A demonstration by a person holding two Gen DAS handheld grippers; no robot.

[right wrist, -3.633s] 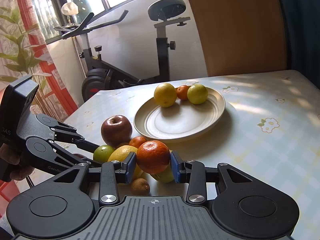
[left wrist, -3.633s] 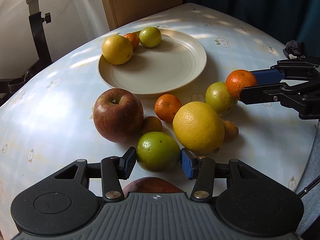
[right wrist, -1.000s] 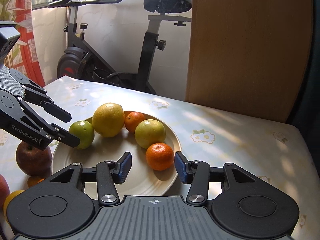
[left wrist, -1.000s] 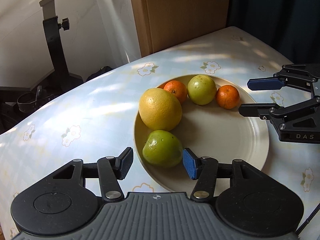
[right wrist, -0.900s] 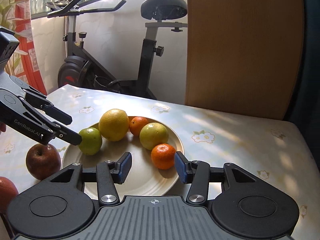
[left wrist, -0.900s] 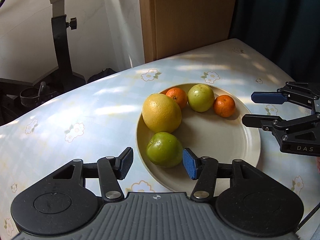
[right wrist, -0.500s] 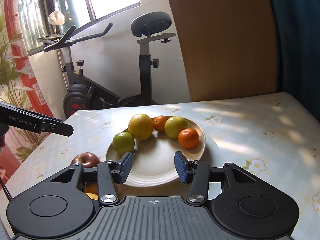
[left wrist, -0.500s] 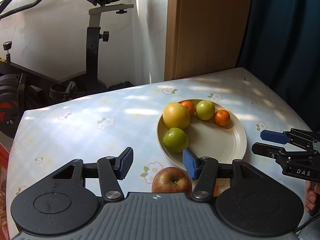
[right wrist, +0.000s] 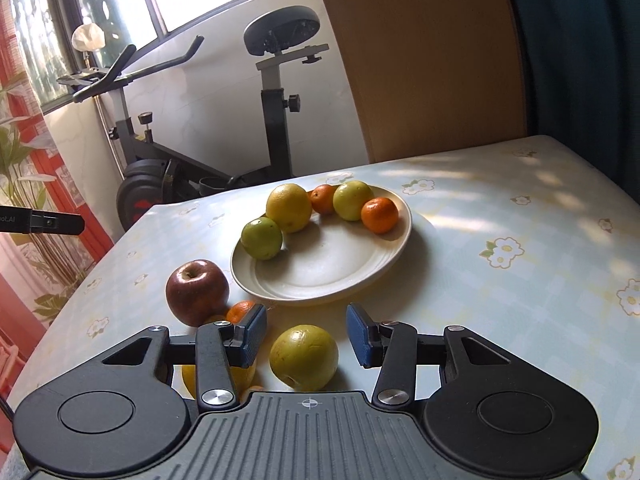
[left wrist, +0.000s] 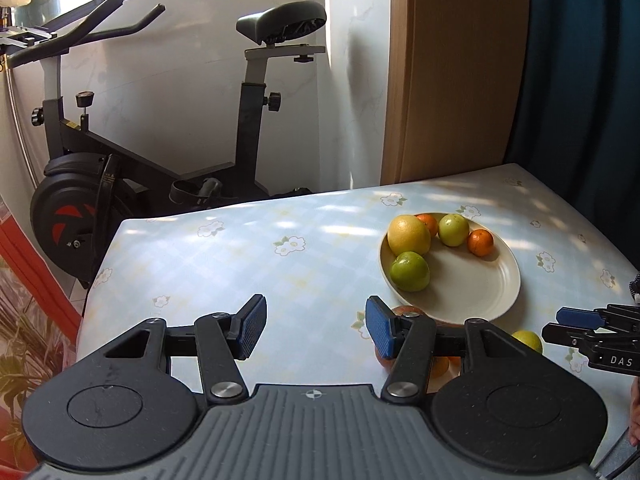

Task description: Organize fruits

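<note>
A cream plate [right wrist: 344, 276] [left wrist: 480, 296] holds a yellow grapefruit [right wrist: 289, 208], two green fruits [right wrist: 262, 238] and two small oranges [right wrist: 379, 215]. On the table near it lie a red apple [right wrist: 197, 292], a small orange [right wrist: 240, 311], a yellow fruit [right wrist: 190, 378] partly hidden by the left finger, and a yellow-green fruit [right wrist: 304, 357]. My right gripper [right wrist: 306, 334] is open, with the yellow-green fruit just below and between its fingers, untouched. My left gripper [left wrist: 314, 326] is open and empty, raised back from the plate; the apple [left wrist: 404, 312] is mostly hidden behind its right finger.
An exercise bike [left wrist: 160, 152] stands beyond the table's far left edge. A wooden panel [right wrist: 420, 60] and a dark curtain [left wrist: 580, 60] stand behind the table. The floral tablecloth [left wrist: 240, 256] covers the table.
Both grippers let go of their fruit on the plate and pulled back. The left has risen and moved away; the right has dropped over the yellow-green fruit on the table.
</note>
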